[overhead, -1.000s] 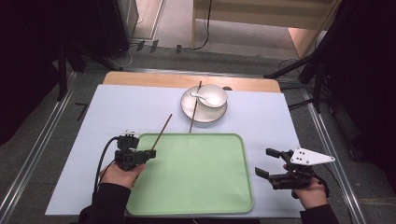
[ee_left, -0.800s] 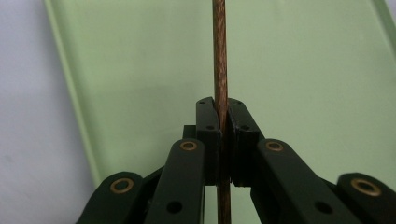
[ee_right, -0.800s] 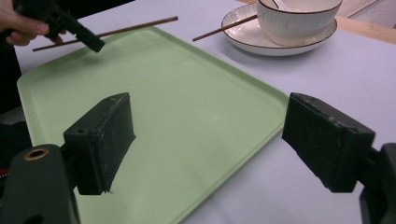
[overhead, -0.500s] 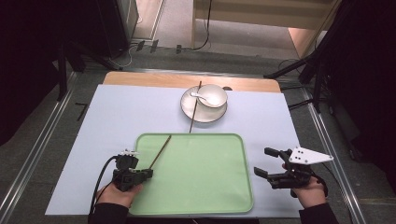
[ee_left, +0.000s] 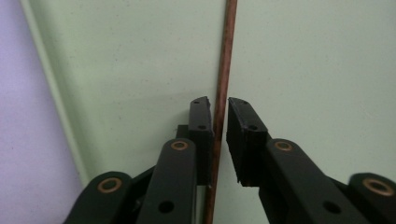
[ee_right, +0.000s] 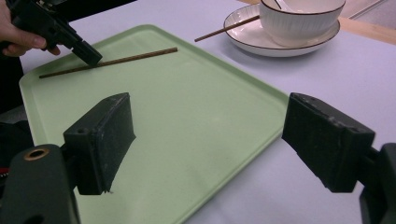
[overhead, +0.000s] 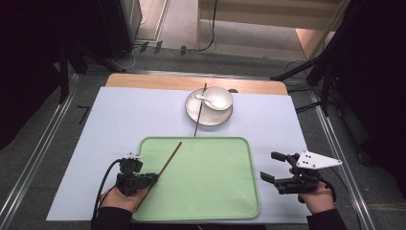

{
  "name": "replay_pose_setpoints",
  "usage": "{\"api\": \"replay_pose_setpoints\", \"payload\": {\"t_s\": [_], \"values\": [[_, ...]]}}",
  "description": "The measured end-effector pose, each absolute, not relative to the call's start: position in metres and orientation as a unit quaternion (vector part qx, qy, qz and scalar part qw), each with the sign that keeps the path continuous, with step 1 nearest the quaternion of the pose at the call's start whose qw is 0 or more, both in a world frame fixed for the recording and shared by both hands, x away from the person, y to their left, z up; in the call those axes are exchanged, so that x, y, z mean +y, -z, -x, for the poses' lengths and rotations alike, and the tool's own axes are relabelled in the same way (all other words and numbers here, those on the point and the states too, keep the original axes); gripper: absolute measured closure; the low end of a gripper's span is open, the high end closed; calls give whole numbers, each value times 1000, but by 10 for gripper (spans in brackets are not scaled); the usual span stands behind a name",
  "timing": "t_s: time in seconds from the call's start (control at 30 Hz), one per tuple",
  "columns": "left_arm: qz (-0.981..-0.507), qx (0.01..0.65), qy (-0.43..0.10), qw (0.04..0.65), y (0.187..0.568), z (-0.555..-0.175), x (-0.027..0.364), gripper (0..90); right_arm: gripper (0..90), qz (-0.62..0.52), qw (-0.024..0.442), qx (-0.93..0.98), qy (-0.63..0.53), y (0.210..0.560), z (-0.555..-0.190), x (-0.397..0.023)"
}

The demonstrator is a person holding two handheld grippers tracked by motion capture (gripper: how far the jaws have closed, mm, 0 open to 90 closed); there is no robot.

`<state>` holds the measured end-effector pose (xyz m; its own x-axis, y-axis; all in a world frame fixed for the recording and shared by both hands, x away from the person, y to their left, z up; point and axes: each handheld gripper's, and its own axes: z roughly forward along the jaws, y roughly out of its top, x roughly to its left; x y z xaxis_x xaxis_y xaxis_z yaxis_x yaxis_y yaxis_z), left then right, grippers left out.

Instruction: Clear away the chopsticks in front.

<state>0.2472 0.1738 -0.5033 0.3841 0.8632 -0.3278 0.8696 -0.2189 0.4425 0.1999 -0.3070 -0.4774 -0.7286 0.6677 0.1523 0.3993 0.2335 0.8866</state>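
Chopstick (ee_left: 223, 84) on tray (overhead: 210, 191) (left gripper (ee_left: 218, 109))

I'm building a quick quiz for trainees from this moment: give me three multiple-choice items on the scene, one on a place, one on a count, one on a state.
1. Where is the chopstick that the left gripper is at?
A. across the plate
B. over the green tray
C. on the floor

2. How many chopsticks are in sight?
A. one
B. two
C. four

3. How do the right gripper's jaws stand?
A. wide apart, nothing between them
B. shut on a spoon
C. shut on the tray's rim

Answers:
1 B: the left gripper view shows the stick between the jaws with green tray behind it.
2 B: one over the tray, a second chopstick leaning on the plate beside the bowl.
3 A: the right gripper view shows a broad gap with only tray beyond.
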Motion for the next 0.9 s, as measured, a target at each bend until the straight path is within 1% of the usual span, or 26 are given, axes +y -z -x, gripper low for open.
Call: {"api": "replay_pose_setpoints", "payload": {"t_s": [0.13,0.23,0.3,0.33,0.37,0.43,0.53,0.63,0.7,0.77,0.9], "values": [[-784,548,5,292,498,-251,174,776,172,-345,131,774,-515,478,-200,-308],[-783,538,14,312,491,-257,175,703,172,-345,130,774,-514,478,-200,-308],[-787,527,10,320,487,-261,174,658,172,-344,130,775,-514,478,-199,-308],[-791,514,12,332,483,-266,173,603,172,-345,130,775,-513,478,-199,-308],[-791,514,12,332,483,-266,173,564,172,-344,130,775,-514,478,-199,-308],[-788,506,26,351,481,-274,173,510,172,-346,130,774,-513,478,-198,-308],[-796,495,14,348,479,-282,170,460,172,-350,130,773,-513,479,-199,-309],[-798,484,12,360,475,-292,167,407,172,-350,128,773,-512,479,-199,-309],[-800,478,9,363,472,-296,165,393,172,-349,128,774,-513,479,-199,-308],[-805,463,10,371,465,-308,159,358,172,-349,128,774,-513,479,-199,-309],[-808,455,11,374,458,-323,152,348,172,-351,129,772,-514,479,-199,-310]]}}
